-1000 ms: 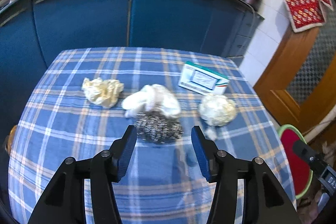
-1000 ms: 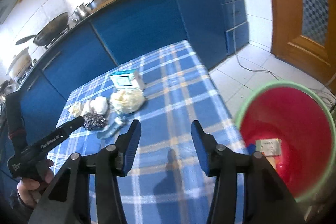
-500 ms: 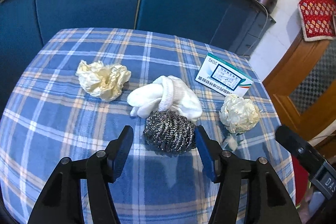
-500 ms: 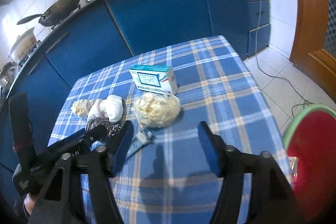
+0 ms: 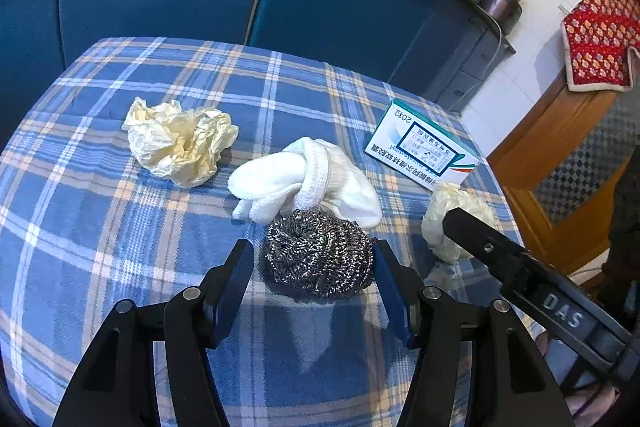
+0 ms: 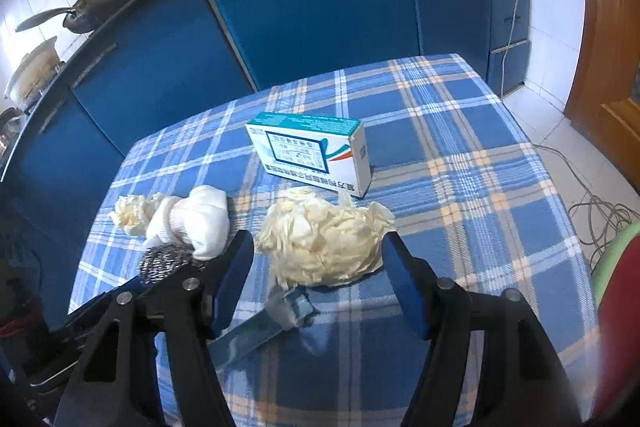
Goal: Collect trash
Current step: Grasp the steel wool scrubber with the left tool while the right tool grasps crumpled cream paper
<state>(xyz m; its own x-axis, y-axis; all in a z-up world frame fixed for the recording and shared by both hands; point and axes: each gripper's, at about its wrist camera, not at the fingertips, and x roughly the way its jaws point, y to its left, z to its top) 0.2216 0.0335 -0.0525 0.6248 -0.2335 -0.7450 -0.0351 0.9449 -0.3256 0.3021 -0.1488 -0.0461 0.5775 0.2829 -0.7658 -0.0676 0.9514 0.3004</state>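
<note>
Both tongs are lowered over the checked surface (image 5: 100, 227) so that each straddles one piece of trash, probably to take two at once. The left tongs (image 5: 314, 279) stand open around the scourer (image 5: 320, 257); the right pad looks just touching it, the left pad apart. The right tongs (image 6: 318, 263), whose jaws have just been opening and then closing a little, stand open around the paper ball (image 6: 324, 239), not pressing it. The bin (image 6: 616, 307) waits at the right edge.

table (image 5: 80, 227), blue plaid cloth | on it: steel scourer (image 5: 320, 263); white glove (image 5: 304, 179); two crumpled papers (image 5: 180, 143); box (image 5: 420, 151)
</note>
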